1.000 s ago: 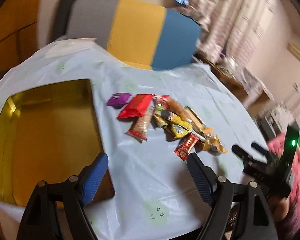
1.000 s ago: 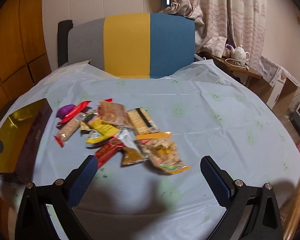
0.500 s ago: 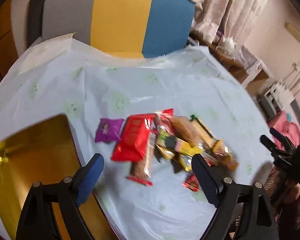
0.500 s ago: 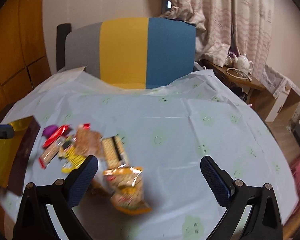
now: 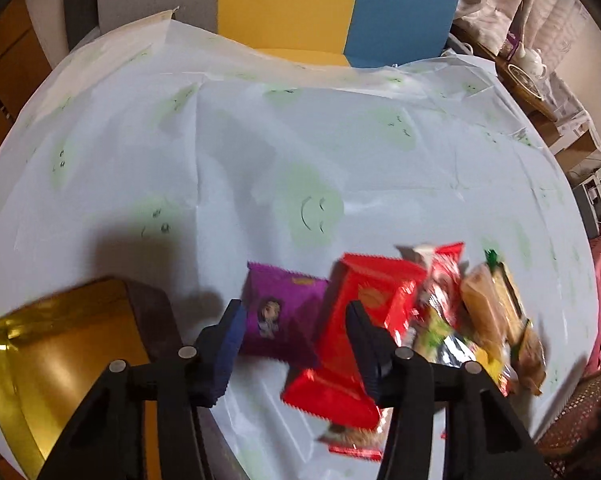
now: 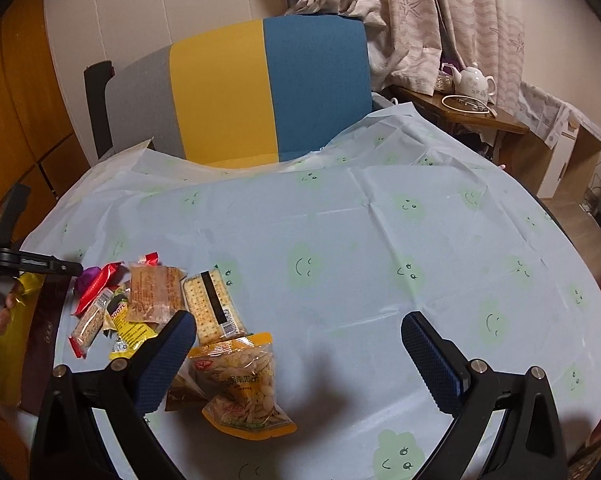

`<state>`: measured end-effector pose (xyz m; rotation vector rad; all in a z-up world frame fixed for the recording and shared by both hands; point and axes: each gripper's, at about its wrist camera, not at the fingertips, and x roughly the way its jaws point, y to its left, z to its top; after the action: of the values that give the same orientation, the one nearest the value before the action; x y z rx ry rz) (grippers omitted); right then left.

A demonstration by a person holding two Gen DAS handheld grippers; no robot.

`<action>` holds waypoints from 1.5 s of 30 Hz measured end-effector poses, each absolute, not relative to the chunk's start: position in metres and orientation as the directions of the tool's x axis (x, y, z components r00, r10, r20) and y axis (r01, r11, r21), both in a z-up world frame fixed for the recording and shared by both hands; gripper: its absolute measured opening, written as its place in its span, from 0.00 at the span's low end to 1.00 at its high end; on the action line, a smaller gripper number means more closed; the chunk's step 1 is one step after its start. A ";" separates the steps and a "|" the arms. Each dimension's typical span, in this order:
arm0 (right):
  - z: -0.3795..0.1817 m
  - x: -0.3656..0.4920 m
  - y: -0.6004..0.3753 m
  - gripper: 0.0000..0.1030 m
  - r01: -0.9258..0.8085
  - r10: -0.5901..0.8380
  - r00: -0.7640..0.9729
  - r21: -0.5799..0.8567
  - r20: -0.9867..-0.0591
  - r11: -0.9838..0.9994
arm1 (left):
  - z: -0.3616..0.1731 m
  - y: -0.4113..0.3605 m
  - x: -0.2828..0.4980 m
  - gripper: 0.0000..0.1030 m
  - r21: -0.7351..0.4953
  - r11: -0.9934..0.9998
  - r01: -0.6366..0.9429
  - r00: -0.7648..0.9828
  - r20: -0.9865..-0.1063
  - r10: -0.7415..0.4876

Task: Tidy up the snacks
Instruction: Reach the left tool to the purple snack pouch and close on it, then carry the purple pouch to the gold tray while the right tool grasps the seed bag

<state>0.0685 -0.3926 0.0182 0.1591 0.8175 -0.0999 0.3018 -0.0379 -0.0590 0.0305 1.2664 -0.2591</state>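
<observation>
1. My left tongs (image 5: 294, 340) stand part open, gripping nothing; the purple packet (image 5: 282, 316) lies between the fingers (contact unclear), gold tray (image 5: 56, 344) to its left.
2. The red packet (image 5: 358, 328) adjoins it, heading the snack pile (image 6: 148, 304) on the worktop (image 6: 380, 240).
3. My right tongs (image 6: 300, 360) gape wide and empty, seed packet (image 6: 240, 384) beside the left finger.
</observation>
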 end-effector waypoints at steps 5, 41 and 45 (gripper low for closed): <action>0.016 0.071 -0.394 1.00 0.158 -0.031 0.672 0.102 -0.740 0.982 | -0.077 -0.049 0.312 0.51 -0.046 0.970 0.241 0.226 -0.969 -0.102; -0.083 0.104 -0.339 0.61 -0.042 0.043 0.268 0.033 -0.963 0.999 | -0.085 -0.087 0.058 0.40 -0.064 0.938 0.341 0.487 -0.841 -0.235; -0.088 0.100 -0.335 0.54 -0.055 0.026 0.274 0.011 -0.961 0.998 | -0.091 -0.084 0.058 0.40 -0.093 0.938 0.335 0.492 -0.831 -0.258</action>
<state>0.0996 -0.3345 -0.0879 -0.0259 1.2925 0.0547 0.0580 -0.0838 -0.0915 0.0847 0.9929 -0.3603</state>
